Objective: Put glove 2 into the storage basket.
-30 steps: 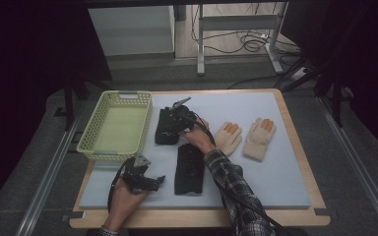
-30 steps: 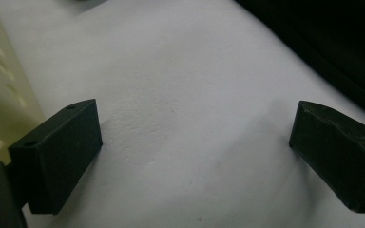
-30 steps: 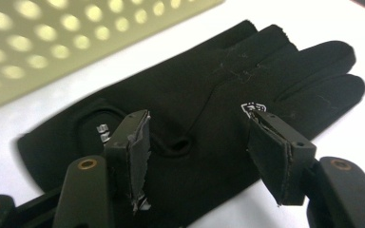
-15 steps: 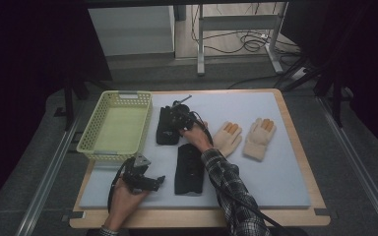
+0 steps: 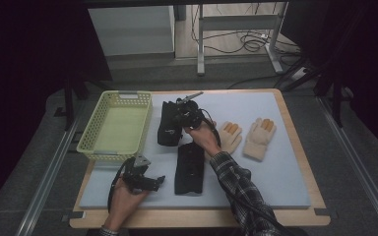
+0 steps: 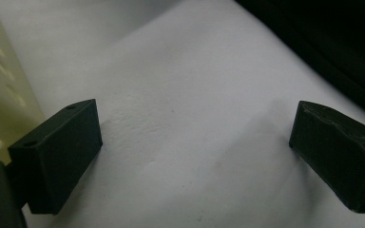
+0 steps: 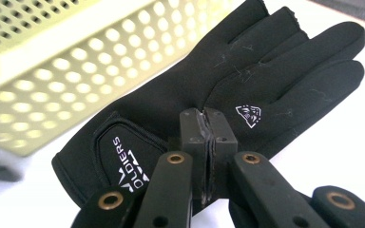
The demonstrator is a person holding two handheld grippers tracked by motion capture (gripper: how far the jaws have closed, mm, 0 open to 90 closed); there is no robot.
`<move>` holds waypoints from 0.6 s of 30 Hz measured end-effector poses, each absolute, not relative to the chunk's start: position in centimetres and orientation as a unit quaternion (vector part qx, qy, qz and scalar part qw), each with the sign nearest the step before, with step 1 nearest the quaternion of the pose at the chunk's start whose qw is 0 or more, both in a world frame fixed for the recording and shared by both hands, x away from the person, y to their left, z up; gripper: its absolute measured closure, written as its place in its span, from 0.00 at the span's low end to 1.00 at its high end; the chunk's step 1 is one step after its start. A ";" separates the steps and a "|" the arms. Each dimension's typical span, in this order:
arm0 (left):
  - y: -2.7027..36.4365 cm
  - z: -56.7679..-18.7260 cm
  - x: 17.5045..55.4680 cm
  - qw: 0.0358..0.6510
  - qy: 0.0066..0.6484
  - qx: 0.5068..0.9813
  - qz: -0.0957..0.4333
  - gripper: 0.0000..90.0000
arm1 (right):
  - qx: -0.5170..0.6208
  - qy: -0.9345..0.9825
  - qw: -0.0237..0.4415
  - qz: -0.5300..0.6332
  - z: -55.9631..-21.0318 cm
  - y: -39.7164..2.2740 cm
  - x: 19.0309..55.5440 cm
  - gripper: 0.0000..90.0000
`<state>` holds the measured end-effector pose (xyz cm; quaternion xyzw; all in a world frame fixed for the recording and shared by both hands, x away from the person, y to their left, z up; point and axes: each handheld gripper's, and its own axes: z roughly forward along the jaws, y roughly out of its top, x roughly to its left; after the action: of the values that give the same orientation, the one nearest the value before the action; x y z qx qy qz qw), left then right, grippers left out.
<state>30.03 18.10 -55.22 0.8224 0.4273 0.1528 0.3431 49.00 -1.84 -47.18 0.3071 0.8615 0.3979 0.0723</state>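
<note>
The basket (image 5: 115, 127) stands at the left of the mat (image 5: 285, 162). It is pale yellow-green with perforated walls. In the right gripper view its wall (image 7: 66, 61) runs just behind the far glove.

The left gripper (image 5: 145, 181) rests on the mat near the front edge, in front of the basket. In its own view the two jaws stand wide apart over bare mat, with nothing between them. The basket wall (image 6: 0, 95) is cut off at the left edge there, and a dark shape at the upper right is too cropped to identify.

Two black gloves lie between basket and centre. The near glove (image 5: 189, 168) lies flat, lengthwise, just right of the left gripper. The far glove (image 5: 168, 123) lies just beside the basket. In the right gripper view it (image 7: 247, 85) is black with a small white emblem on the back and white lettering on the cuff, cut off by the jaw arms.

The right gripper (image 5: 189, 115) is over the far glove. Its jaws have just been closing and now meet, pads pressed together. Whether fabric is pinched between them cannot be told; the pads hide the contact point.

Two tan gloves (image 5: 246, 137) lie side by side right of centre, fingers pointing away, with orange fingertips.
</note>
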 end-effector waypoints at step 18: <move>18.0 -55.2 30.0 0.346 0.430 0.820 0.153 0.04 | 0.293 0.859 0.080 0.412 -42.4 -7.5 39.5 0.97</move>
<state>30.02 18.04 -55.25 0.8197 0.4296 0.1532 0.3464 39.50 -7.55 -42.39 0.2925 0.8591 0.4123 0.0803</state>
